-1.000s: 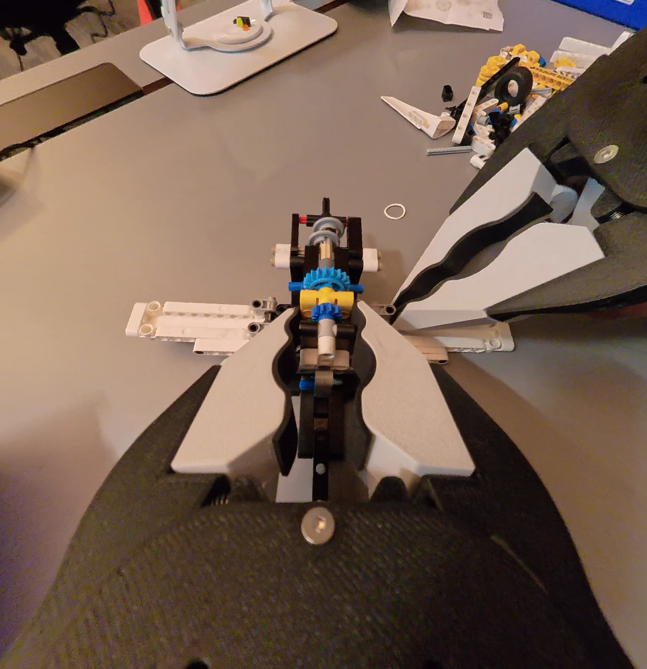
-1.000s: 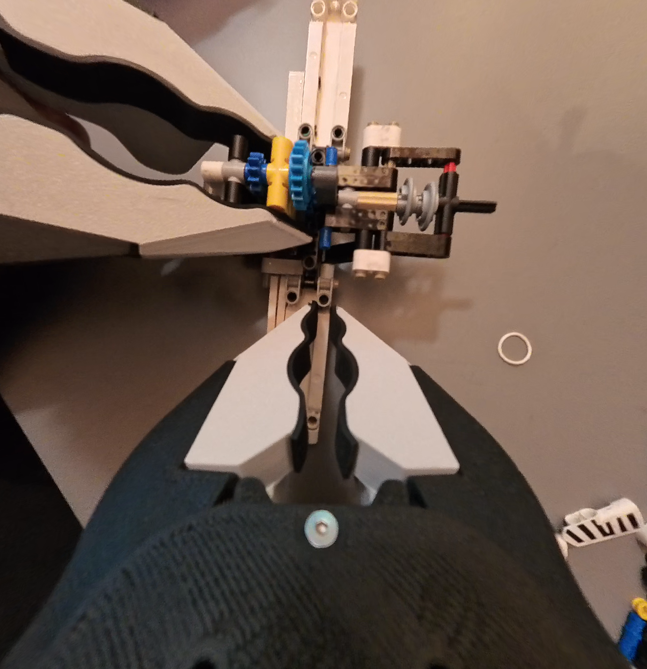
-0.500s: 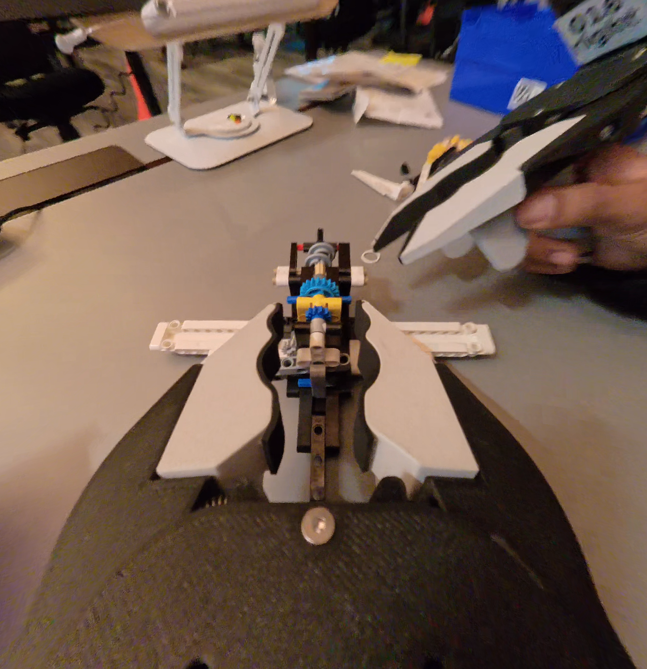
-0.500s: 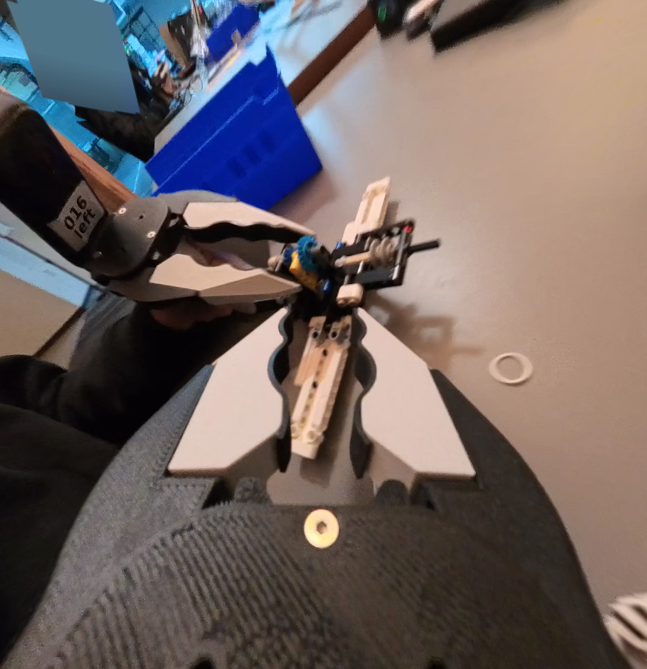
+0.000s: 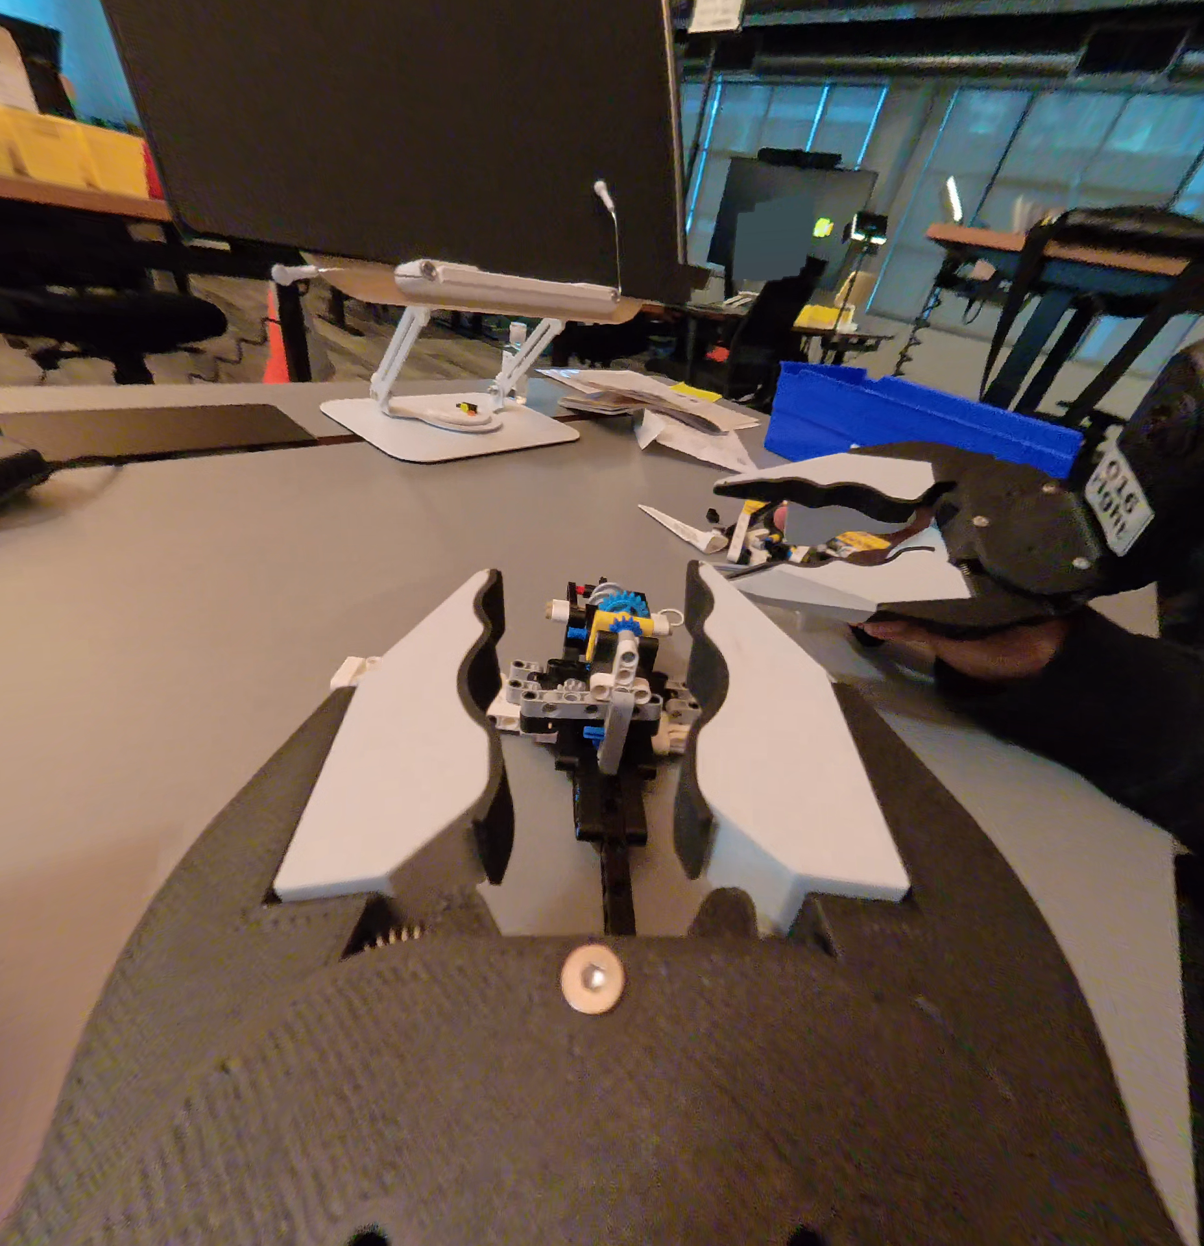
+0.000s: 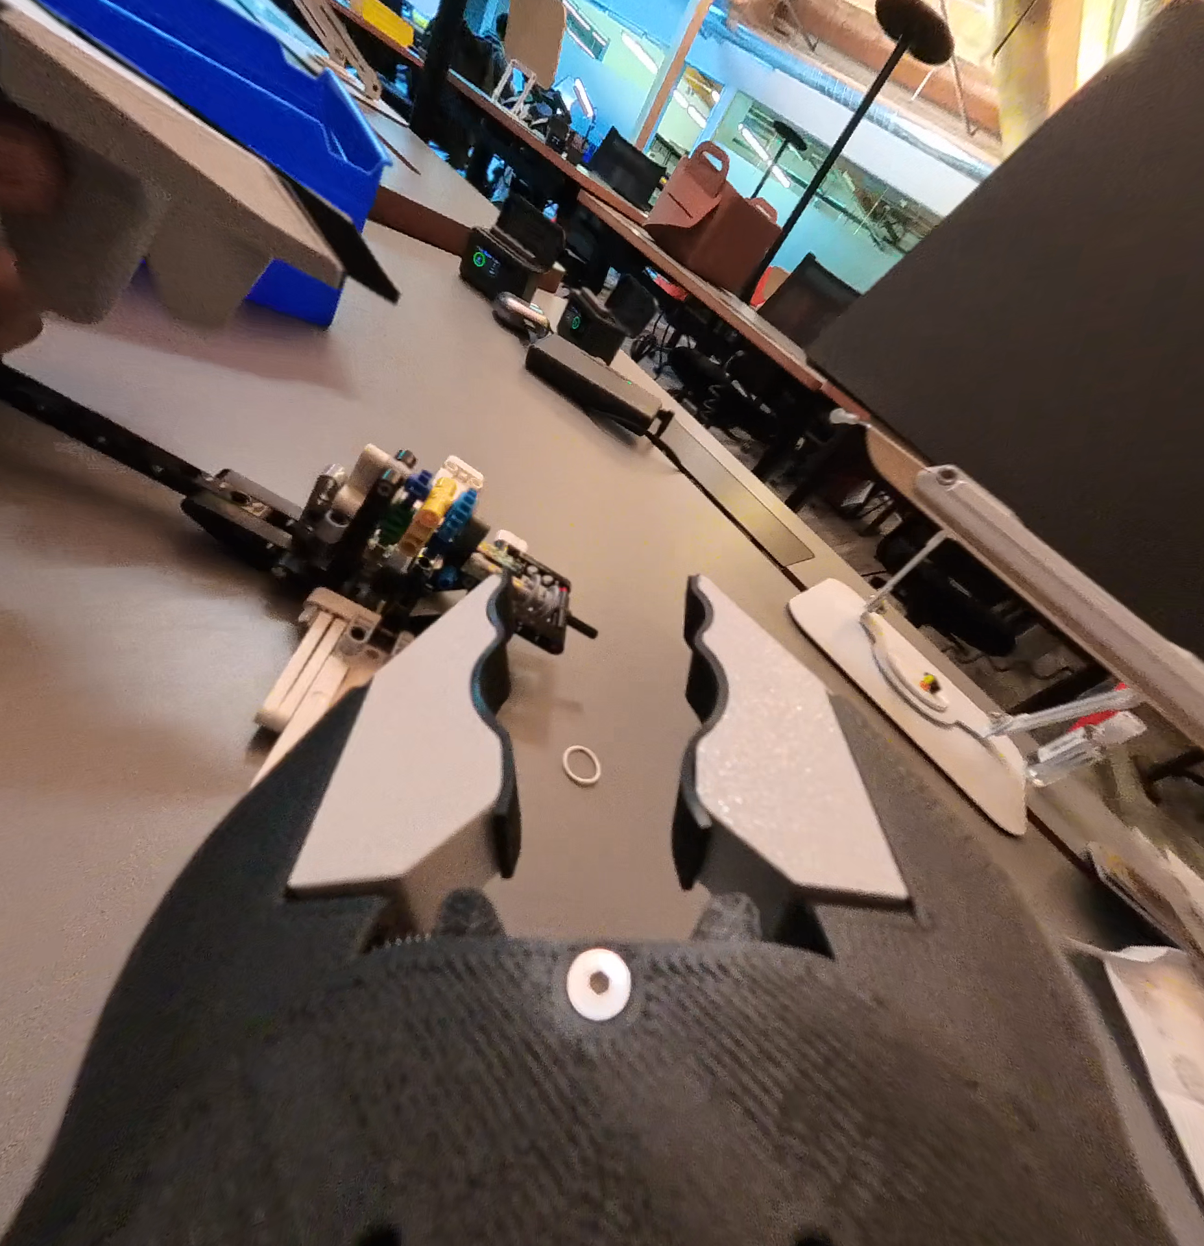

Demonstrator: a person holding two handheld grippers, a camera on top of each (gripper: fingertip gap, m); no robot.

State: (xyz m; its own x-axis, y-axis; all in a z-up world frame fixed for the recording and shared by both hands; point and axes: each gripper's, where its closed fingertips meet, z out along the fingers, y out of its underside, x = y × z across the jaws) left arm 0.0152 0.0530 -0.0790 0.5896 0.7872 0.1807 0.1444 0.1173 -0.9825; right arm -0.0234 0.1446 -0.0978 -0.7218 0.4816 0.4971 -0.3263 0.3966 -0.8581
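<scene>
Two hand-held grippers sit above a grey table [image 5: 249, 573], each with white fingers lined in black. The left gripper [image 5: 592, 586] has its fingers spread wide, and a small brick-built model [image 5: 603, 681] stands on the table in the gap between them; there is clear space between each pad and the model, so nothing is gripped. The model is made of black and grey beams with blue gears, a yellow connector and white pins, and a black beam runs back from it toward the gripper's body. White beams lie flat beneath it and poke out to the left. The right gripper [image 5: 727, 532] is held in a hand [image 5: 956, 640] to the right of the model, raised off the table, its fingers also parted with nothing between them. From its own camera, its fingers [image 6: 444, 708] frame bare table and a small white ring [image 6: 581, 765] lying flat there, untouched. The model [image 6: 397, 532] sits just left of and beyond its left fingertip. Farther right on the table lies a loose pile of brick parts [image 5: 774, 539], a blue bin [image 5: 909, 418] and some papers [image 5: 653, 398]. Behind stands a white stand [image 5: 451, 418] under a large dark monitor [image 5: 397, 121].
</scene>
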